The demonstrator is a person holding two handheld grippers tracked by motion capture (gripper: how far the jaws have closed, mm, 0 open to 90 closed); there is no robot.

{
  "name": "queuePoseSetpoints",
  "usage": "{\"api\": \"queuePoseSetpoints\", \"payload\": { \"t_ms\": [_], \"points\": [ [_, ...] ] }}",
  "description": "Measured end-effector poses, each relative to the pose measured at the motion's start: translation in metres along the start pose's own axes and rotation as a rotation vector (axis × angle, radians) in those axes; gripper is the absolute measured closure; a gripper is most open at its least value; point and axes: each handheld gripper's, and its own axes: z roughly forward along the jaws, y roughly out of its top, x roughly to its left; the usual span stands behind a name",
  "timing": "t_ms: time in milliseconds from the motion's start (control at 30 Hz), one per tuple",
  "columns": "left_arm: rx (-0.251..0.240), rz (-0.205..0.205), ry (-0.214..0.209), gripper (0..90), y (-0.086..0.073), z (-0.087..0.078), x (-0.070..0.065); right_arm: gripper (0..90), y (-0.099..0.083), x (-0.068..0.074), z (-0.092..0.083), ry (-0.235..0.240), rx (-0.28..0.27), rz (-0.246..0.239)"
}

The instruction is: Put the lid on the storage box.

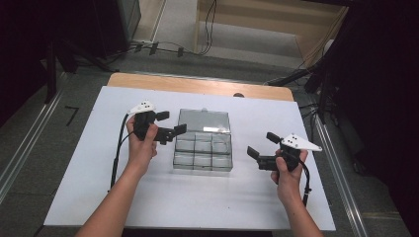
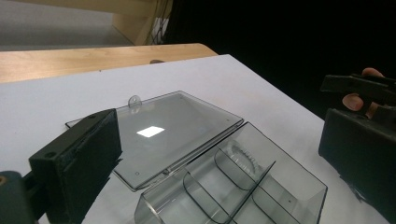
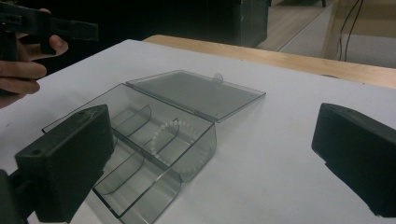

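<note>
A clear smoky plastic box [image 1: 202, 153] with several compartments sits mid-table, its lid [image 1: 204, 121] swung open and lying flat behind it. A small white beaded ring [image 3: 180, 140] lies in one compartment. My left gripper [image 1: 170, 123] hovers open at the box's left rear corner, jaws wide apart and holding nothing. In the left gripper view its jaws frame the box [image 2: 243, 186] and lid [image 2: 163, 130]. My right gripper [image 1: 263, 145] stands open to the right of the box, apart from it. The right gripper view looks across the box [image 3: 140, 154] to the lid [image 3: 196, 93].
A white sheet [image 1: 163, 197] covers the table, with a wooden edge [image 1: 197, 85] at the back. Cables [image 1: 163, 48] lie on the floor beyond. A metal rail [image 1: 341, 187] runs along the right side. Each hand trails a black cable.
</note>
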Motion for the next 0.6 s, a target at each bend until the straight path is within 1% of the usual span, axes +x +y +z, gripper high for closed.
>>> {"api": "queuePoseSetpoints", "payload": {
  "t_ms": [233, 600],
  "points": [
    [0.007, -0.007, 0.007, 0.0, -0.001, 0.001, 0.005, 0.0, 0.003, -0.003, 0.008, 0.017, 0.006, 0.032],
    [0.017, -0.016, 0.015, 0.0, -0.003, 0.005, 0.011, 0.0, 0.013, -0.001, 0.026, 0.018, 0.028, 0.015]
  ]
}}
